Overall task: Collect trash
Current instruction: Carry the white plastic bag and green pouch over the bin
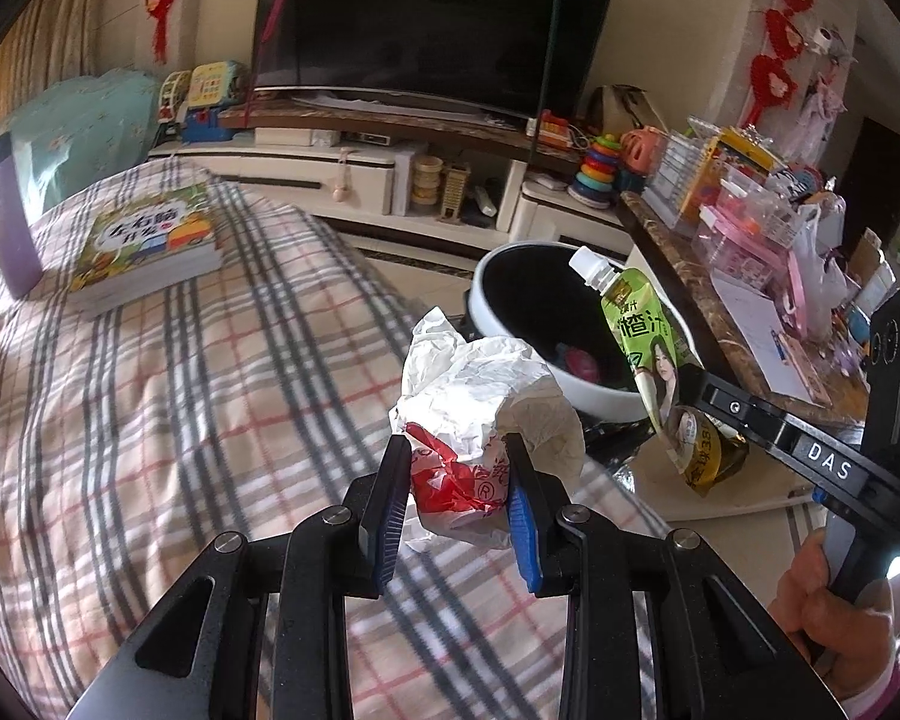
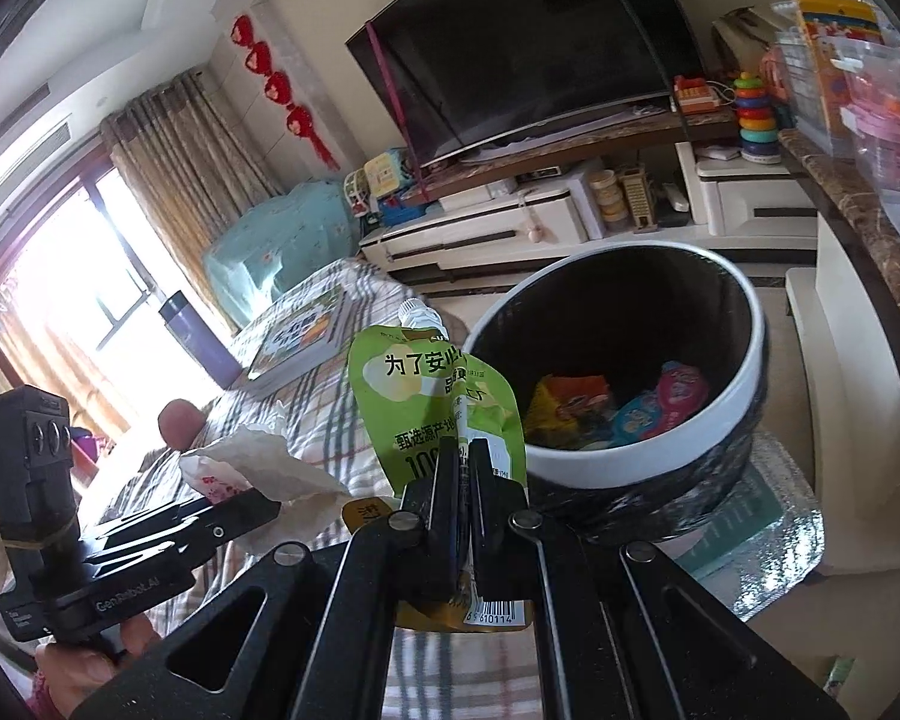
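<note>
My left gripper (image 1: pixel 459 474) is shut on a crumpled white and red paper wrapper (image 1: pixel 480 396) and holds it above the plaid bed cover, near the bed's right edge. My right gripper (image 2: pixel 463 462) is shut on a green juice pouch (image 2: pixel 426 396) with a white spout and holds it upright just left of the round white-rimmed trash bin (image 2: pixel 744 384). The bin holds several colourful wrappers (image 2: pixel 642 408). The pouch (image 1: pixel 648 348) and the bin (image 1: pixel 606 405) also show in the left wrist view, to the right of the wrapper. The wrapper also shows in the right wrist view (image 2: pixel 258 462).
A plaid bed cover (image 1: pixel 180 390) carries a stack of children's books (image 1: pixel 150 246) and a purple bottle (image 1: pixel 6 222). A TV (image 1: pixel 426 18) stands on a low cabinet behind. A cluttered marble counter (image 1: pixel 750 276) with plastic boxes runs along the right of the bin.
</note>
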Motion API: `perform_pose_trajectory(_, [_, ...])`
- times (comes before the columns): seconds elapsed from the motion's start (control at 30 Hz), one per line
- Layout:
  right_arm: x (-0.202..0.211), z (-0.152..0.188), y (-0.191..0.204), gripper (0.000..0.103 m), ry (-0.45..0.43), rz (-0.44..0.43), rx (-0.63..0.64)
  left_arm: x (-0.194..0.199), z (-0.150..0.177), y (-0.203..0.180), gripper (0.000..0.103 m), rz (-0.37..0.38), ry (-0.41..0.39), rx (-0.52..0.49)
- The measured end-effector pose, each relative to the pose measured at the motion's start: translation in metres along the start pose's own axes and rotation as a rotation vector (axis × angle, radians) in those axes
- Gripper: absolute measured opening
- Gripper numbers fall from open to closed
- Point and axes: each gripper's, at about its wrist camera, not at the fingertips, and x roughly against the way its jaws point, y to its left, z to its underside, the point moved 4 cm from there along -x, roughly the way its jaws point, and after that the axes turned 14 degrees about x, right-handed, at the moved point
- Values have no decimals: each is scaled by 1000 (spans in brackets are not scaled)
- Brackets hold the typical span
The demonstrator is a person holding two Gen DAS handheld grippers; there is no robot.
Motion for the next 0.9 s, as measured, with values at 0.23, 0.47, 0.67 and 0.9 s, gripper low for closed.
perform_pose_trajectory(0.23, [8,-6,-24,3,-16,36,-21,-14,-5,-17,29,10,11,-29])
perform_pose_trajectory(0.47, [12,-11,-38,3,-26,57,-28,-22,-9,-32,29,15,13,-56])
perform_pose_trajectory(0.67, [14,-15,-46,3,-36,67,-24,-28,-13,-42,29,18,12,-72])
perform_pose_trajectory(0.9, [13,-19,-55,3,-39,80,-29,-36,-19,-52,29,26,13,-84])
